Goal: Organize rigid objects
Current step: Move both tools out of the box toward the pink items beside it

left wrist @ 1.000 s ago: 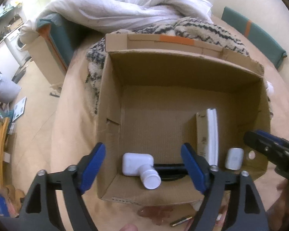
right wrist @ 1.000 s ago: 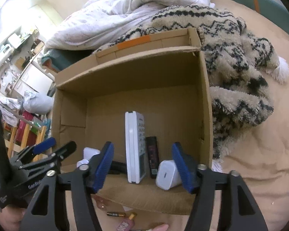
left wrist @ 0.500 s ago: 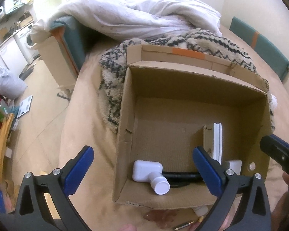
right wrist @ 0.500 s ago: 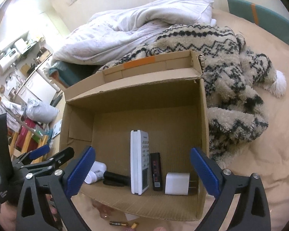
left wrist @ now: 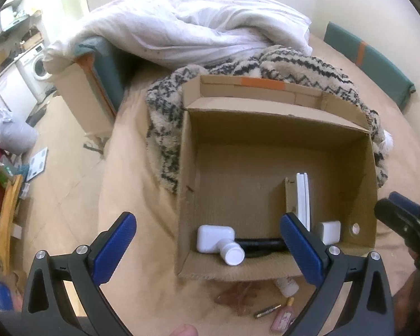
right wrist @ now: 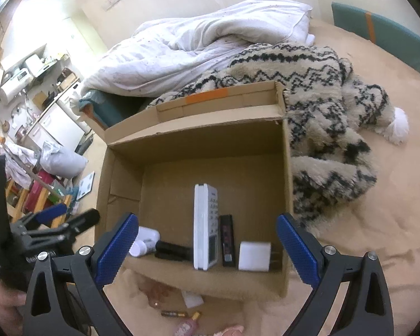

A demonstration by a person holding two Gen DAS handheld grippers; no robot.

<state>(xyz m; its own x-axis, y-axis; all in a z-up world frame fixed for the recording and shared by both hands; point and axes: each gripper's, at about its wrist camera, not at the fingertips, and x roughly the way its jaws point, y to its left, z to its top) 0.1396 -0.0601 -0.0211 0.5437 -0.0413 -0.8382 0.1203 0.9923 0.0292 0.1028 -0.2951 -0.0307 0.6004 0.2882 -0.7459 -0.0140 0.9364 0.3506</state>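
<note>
An open cardboard box [left wrist: 277, 123] [right wrist: 198, 128] stands on the beige bed. Along its near wall lie a white bottle [left wrist: 219, 240] [right wrist: 144, 240], a black cylinder [left wrist: 259, 245] [right wrist: 172, 250], a white remote on edge [left wrist: 302, 198] [right wrist: 205, 224], a small black device [right wrist: 227, 239] and a white charger [left wrist: 329, 231] [right wrist: 254, 256]. My left gripper [left wrist: 207, 249] is open and empty above the box's near left corner. My right gripper [right wrist: 207, 247] is open and empty above the near wall.
Small items lie on the bed in front of the box: a battery [right wrist: 174, 313] [left wrist: 266, 310], a pink bottle [left wrist: 282, 317] and a white bottle [left wrist: 287, 284]. A patterned blanket [right wrist: 322, 92] and a white duvet [left wrist: 182, 33] lie behind the box. The bed's edge is at left.
Both grippers have opened wide and pulled up and back from the box. The white bottle and the white charger now lie free in the box.
</note>
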